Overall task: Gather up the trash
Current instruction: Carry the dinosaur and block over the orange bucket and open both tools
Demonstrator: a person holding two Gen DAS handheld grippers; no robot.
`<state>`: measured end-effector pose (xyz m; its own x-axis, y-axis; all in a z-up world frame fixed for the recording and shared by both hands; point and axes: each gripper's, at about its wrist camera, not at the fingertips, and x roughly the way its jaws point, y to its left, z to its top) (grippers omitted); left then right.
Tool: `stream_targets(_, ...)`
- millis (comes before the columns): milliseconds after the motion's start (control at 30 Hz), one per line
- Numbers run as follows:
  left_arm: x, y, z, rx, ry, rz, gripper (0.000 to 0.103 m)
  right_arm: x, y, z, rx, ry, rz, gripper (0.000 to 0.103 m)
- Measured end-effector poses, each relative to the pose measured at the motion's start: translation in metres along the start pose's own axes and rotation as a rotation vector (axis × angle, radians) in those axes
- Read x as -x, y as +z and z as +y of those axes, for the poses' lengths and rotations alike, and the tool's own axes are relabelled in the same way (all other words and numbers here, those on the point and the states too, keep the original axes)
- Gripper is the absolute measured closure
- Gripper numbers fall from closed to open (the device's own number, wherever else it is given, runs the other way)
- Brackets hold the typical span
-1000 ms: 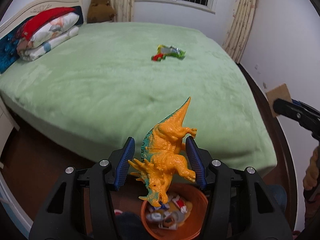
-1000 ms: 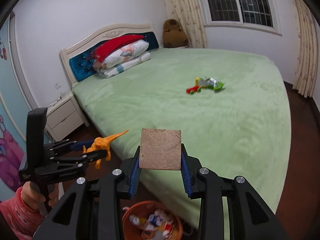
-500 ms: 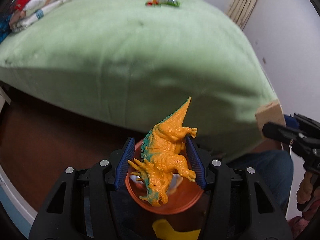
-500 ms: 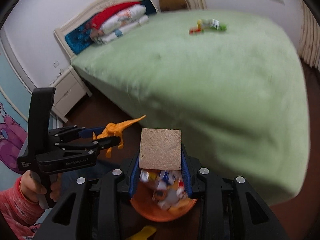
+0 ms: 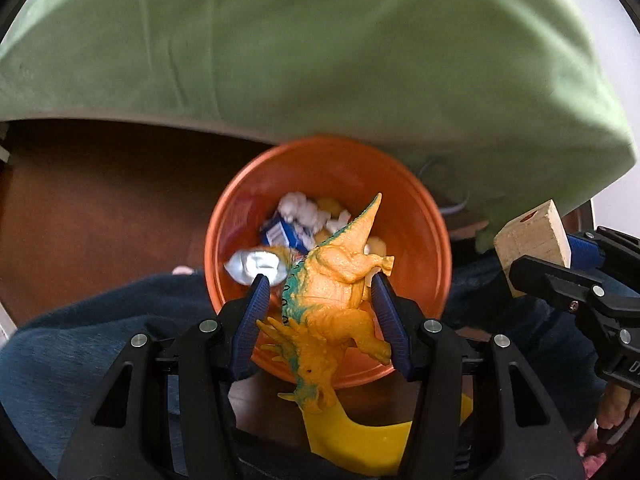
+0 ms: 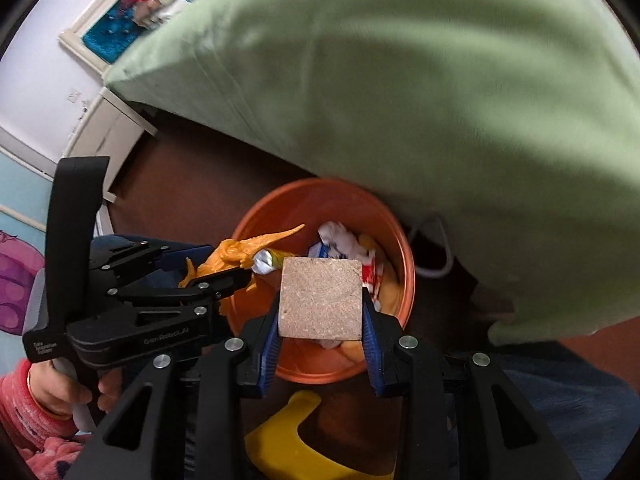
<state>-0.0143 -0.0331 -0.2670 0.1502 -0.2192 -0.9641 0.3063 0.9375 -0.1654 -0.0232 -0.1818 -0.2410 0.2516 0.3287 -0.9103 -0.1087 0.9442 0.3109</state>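
One orange toy dinosaur (image 5: 336, 300) sat clamped between the blue pads of the left tongs (image 5: 320, 320), its long axis running along the fingers, tail tip aimed away over the bin and horned head hanging back toward the handle. One wooden block (image 6: 320, 298) was pinched square-face-on in the right tongs (image 6: 320, 332), both pads pressed to its sides. Both pieces were held above a single orange trash bin (image 5: 424, 240) on the brown floor (image 5: 100, 208), just beside the green bed (image 5: 320, 48); crumpled white paper, a blue-and-white packet and a silvery wrapper lay inside. The left view showed the block from its side; only the right view showed the headboard (image 6: 100, 28), the white nightstand (image 6: 108, 128) and the hand (image 6: 60, 392) in a pink sleeve gripping the left handle.
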Motion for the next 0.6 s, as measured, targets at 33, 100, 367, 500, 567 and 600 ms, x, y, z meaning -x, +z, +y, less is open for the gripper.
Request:
stream_targets(33, -0.005, 0.000, 0.001, 0.003, 0.002, 0.011, 0.051, -0.006, -0.001, -0.001, -0.010, 0.004, 0.016, 0.068)
stream_targets(100, -0.011, -0.001, 0.002, 0.006, 0.007, 0.030, 0.051, -0.013, -0.003, -0.001, -0.009, -0.004, 0.028, 0.068)
stream_targets(367, -0.014, -0.001, 0.008, 0.029, 0.016, 0.036, 0.051, -0.019, -0.001, -0.007, -0.026, -0.007, 0.033, 0.068)
stream_targets(500, -0.017, 0.002, 0.014, 0.051, 0.023, 0.036, 0.045, -0.018, 0.001, -0.011, -0.047, 0.017, 0.020, 0.048)
stream_targets(567, -0.014, 0.002, 0.017, 0.058, 0.025, 0.027, 0.025, -0.013, 0.001, -0.014, -0.069, 0.032, -0.002, 0.034)
stream_targets(600, -0.011, 0.002, 0.017, 0.059, 0.030, 0.014, 0.021, -0.010, 0.002, -0.015, -0.072, 0.031, -0.013, 0.034)
